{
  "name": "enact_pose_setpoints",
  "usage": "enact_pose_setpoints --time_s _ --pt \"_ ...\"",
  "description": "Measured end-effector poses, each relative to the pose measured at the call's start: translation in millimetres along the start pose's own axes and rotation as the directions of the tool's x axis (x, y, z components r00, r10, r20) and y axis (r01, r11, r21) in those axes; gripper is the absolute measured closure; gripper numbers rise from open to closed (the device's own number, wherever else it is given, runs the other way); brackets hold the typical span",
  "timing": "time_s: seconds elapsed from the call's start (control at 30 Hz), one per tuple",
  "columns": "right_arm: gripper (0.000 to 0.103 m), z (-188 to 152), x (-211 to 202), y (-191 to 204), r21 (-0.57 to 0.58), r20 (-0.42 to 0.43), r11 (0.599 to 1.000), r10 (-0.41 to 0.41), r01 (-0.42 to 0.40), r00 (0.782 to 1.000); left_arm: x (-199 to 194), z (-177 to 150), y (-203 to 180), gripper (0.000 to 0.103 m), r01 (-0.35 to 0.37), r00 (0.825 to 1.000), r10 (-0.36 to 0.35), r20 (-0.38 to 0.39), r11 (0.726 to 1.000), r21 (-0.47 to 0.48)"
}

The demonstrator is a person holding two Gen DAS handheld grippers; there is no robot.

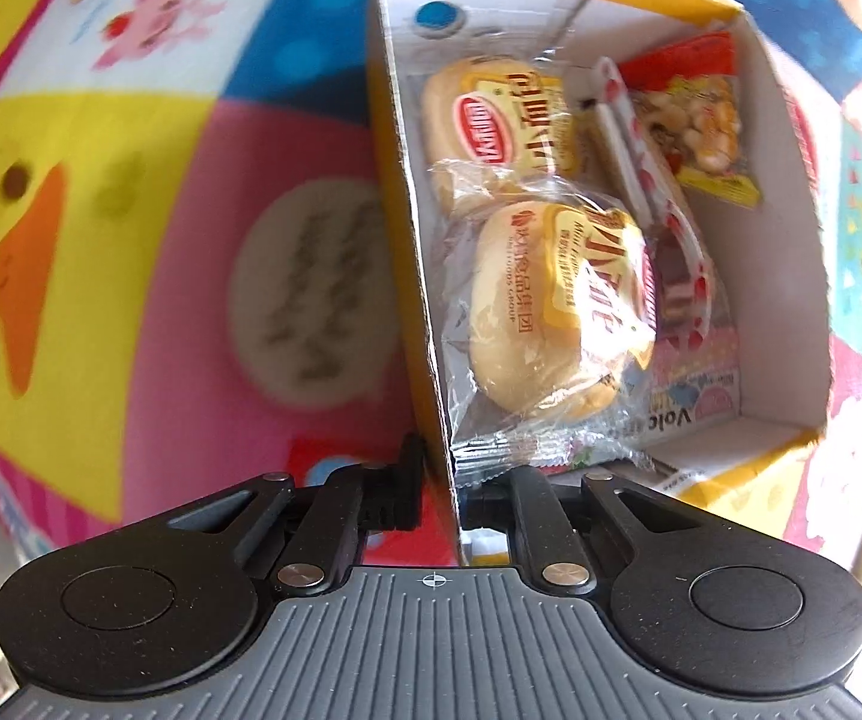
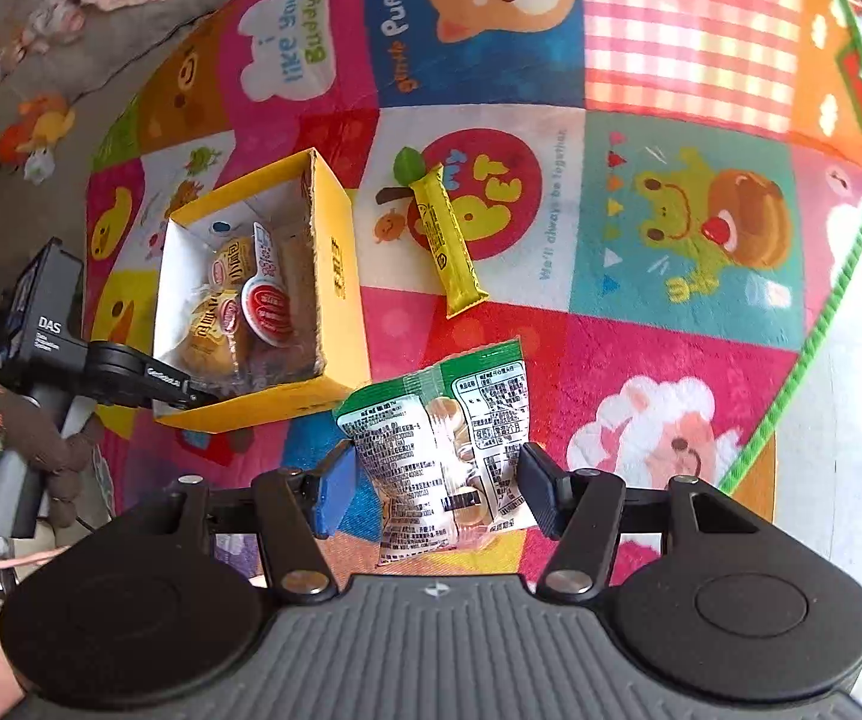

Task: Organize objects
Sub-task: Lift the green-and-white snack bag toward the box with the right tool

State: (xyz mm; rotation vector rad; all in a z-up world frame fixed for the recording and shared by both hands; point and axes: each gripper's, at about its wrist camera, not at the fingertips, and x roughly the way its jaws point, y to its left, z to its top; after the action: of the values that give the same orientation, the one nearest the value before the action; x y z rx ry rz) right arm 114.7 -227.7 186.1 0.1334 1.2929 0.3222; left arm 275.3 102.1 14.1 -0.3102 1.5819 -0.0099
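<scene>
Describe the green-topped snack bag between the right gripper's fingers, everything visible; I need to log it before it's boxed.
The green-topped clear plastic snack bag has a white back label with dense black print, a table and a barcode, and round tan biscuits show through it. It looks crinkly and glossy. It hangs tilted between the blue-padded fingers of the right gripper, raised above the colourful cartoon play mat, beside the yellow cardboard box. Nothing else touches it.

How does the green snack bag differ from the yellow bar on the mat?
The green snack bag is wide, partly clear, showing round biscuits; the yellow bar is slim and opaque. The bag sits between the right claw's pads; the bar lies untouched on the mat. Both are sealed snacks, still outside the yellow box.
</scene>
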Motion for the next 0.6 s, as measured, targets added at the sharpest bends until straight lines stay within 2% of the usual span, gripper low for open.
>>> enact_pose_setpoints --time_s 0.17,0.4,0.6 --pt "0.045 -13.7 -16.8 37.2 0.038 0.011 0.999 -0.039 0.039 0.999 0.2 14.0 -14.0 0.088 0.023 0.999 -0.025 0.022 0.996 0.089" --pt "0.045 -25.6 -38.9 76.1 0.088 0.06 0.994 -0.064 0.059 0.996 -2.5 4.1 13.7 0.087 0.065 0.997 -0.069 0.036 0.992 0.104" --pt "0.045 -35.2 -37.6 100.9 0.101 0.038 0.992 -0.083 0.079 0.996 -9.2 -1.2 22.0 0.087 0.076 0.996 -0.082 0.047 0.99 0.116"
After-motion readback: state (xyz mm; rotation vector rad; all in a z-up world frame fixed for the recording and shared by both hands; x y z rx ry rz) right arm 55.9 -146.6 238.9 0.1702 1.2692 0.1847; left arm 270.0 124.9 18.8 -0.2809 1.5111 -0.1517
